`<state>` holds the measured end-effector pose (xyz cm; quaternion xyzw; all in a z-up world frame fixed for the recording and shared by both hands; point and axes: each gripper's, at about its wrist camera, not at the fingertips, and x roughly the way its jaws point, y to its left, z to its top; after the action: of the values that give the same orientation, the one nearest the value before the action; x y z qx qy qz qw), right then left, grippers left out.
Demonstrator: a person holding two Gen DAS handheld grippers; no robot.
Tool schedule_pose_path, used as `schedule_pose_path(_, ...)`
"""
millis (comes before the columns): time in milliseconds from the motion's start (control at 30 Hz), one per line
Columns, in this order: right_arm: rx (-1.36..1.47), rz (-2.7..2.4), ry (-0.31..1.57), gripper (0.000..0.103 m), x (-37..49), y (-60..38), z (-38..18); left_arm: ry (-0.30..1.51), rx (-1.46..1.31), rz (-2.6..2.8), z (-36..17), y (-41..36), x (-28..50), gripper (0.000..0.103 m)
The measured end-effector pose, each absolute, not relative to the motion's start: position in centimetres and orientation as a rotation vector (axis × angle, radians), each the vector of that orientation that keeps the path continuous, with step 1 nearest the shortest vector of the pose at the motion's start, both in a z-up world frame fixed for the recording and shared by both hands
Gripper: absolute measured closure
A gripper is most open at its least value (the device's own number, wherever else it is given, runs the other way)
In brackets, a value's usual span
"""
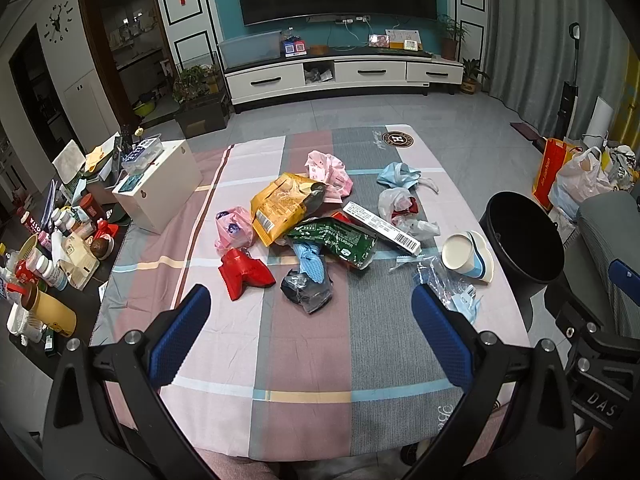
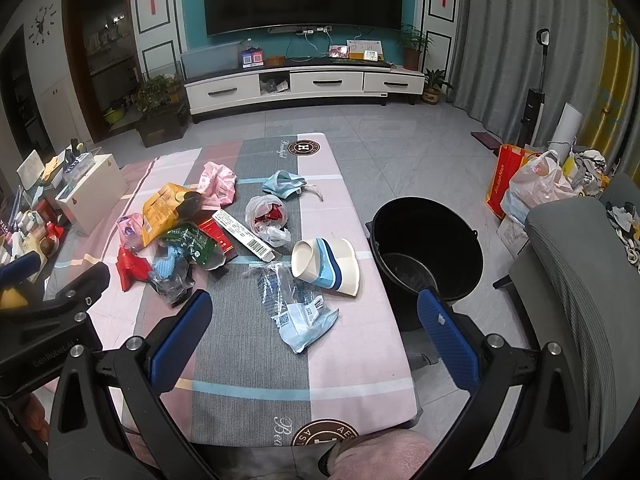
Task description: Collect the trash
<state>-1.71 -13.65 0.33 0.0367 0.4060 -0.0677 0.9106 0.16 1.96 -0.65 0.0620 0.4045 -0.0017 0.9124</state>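
Both grippers idle over the table's near edge: left gripper [image 1: 310, 320] and right gripper [image 2: 314, 328] spread wide, nothing in either. Trash pile [image 1: 304, 224] heaped mid-table toward the left edge; crushed paper cup [image 2: 324, 264] and clear wrapper [image 2: 296, 308] lie near the right edge, handy for the black bucket [image 2: 428, 240] on the floor beside it. Patchwork cloth [image 2: 248, 352] covers the table; living room, TV unit [image 1: 340, 72] behind.

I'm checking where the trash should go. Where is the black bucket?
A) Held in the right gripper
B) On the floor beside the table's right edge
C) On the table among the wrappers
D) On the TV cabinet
B: the black bucket stands on the floor just off the table, past the paper cups.
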Motion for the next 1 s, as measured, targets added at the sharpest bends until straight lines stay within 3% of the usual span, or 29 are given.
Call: schedule_pose_path(1000, 0.113, -0.139, 0.87, 0.002, -0.3, -14.6, -1.7, 0.848, 0.151, -0.036, -2.8, 0.6, 2.5, 0.003)
